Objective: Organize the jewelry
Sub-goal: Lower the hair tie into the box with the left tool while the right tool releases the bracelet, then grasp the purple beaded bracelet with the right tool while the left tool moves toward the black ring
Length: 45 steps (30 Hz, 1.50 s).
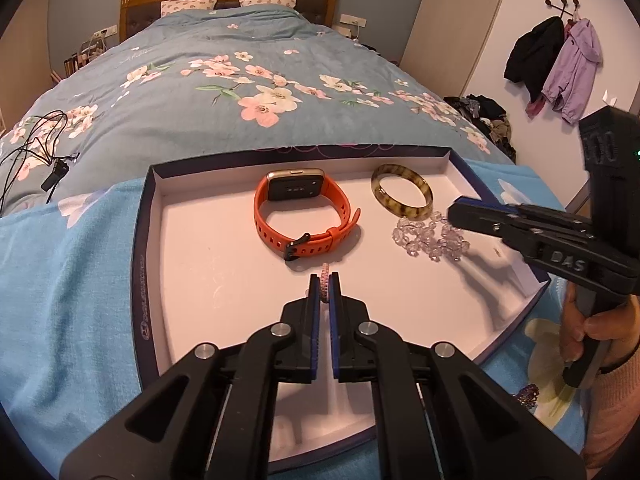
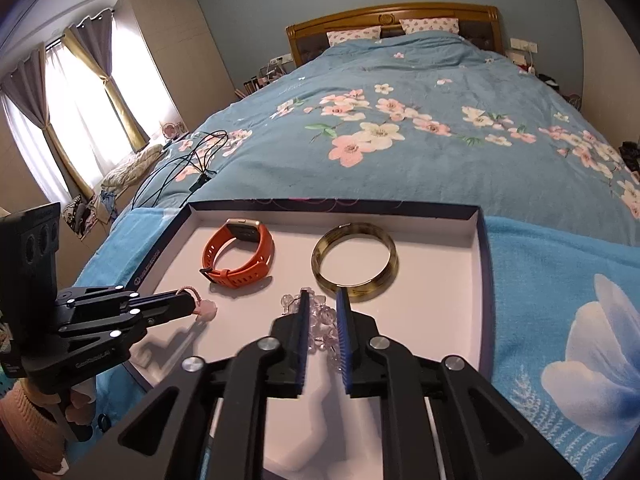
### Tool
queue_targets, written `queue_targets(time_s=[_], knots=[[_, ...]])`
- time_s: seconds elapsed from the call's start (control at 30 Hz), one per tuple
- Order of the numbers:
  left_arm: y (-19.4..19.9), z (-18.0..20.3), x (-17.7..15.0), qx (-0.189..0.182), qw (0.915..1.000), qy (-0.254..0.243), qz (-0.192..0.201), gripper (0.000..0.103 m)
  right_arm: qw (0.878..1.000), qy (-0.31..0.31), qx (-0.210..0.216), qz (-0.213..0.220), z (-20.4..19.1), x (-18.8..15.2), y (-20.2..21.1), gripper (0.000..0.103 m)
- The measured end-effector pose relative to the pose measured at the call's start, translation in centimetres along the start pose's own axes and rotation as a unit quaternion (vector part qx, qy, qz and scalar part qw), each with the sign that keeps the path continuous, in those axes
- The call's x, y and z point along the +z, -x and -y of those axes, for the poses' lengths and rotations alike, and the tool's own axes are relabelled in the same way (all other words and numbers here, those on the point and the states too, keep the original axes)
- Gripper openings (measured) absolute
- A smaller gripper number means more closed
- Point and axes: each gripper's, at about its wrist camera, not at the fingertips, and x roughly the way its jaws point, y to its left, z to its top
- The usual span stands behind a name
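A shallow white tray with a dark rim [image 1: 140, 264] [image 2: 482, 280] lies on the bed. In it are an orange watch [image 1: 304, 212] [image 2: 240, 256], a tortoiseshell bangle [image 1: 402, 196] [image 2: 354, 266] and a clear bead bracelet [image 1: 430, 238] [image 2: 320, 320]. My left gripper [image 1: 325, 286] [image 2: 192, 304] is shut on a pink braided bracelet [image 1: 325, 282] with a pink charm [image 2: 206, 310], held just above the tray floor in front of the watch. My right gripper [image 2: 323, 300] [image 1: 454, 212] is open, its fingers straddling the clear bead bracelet.
The tray rests on a light blue flowered towel [image 1: 60, 280] [image 2: 560, 300] over a blue floral duvet [image 1: 240, 80]. Black cables [image 1: 36, 148] [image 2: 188, 164] lie on the bed to the left. A small purple beaded piece [image 1: 528, 394] lies on the towel at right.
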Motion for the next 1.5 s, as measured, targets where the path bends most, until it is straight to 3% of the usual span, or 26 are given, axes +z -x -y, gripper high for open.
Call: queue_targets(time_s=[0.2,0.43,0.57,0.73,1.03,1.3,1.5], knots=[[-0.3,-0.4,0.1,0.013,0.9998,0.012,0.001,0.017,1.000,0.009,0.001,0.018,-0.5,-0.3,1.8,0.026],[2.6,-0.9,0.1,0.037,0.9985,0.015,0.036,0.043,0.999,0.027,0.022,0.041,-1.4,-1.8,5.7,0.034],[5.5,-0.3,-1.0,0.053,0.9966,-0.009,0.063,0.044,0.997,0.050,0.037,0.042,-2.2,-3.7,7.9,0.036],[8.9,0.2,-3.5,0.046,0.9950,-0.030,0.084,0.044,0.996,0.078,0.027,0.024,-3.2,-6.5,9.1,0.036],[12.1,0.5,-8.9,0.031,0.9953,-0.042,0.081,0.046,0.998,0.061,0.022,-0.021,-2.9,-11.6,9.3,0.035],[12.0,0.2,-11.8,0.016,0.9977,-0.023,0.062,0.046,0.997,0.060,0.017,-0.039,-3.2,-12.9,8.7,0.024],[12.2,0.1,-12.8,0.018,0.9979,-0.017,0.060,0.046,0.997,0.055,0.013,-0.049,-3.0,-12.9,8.1,0.006]])
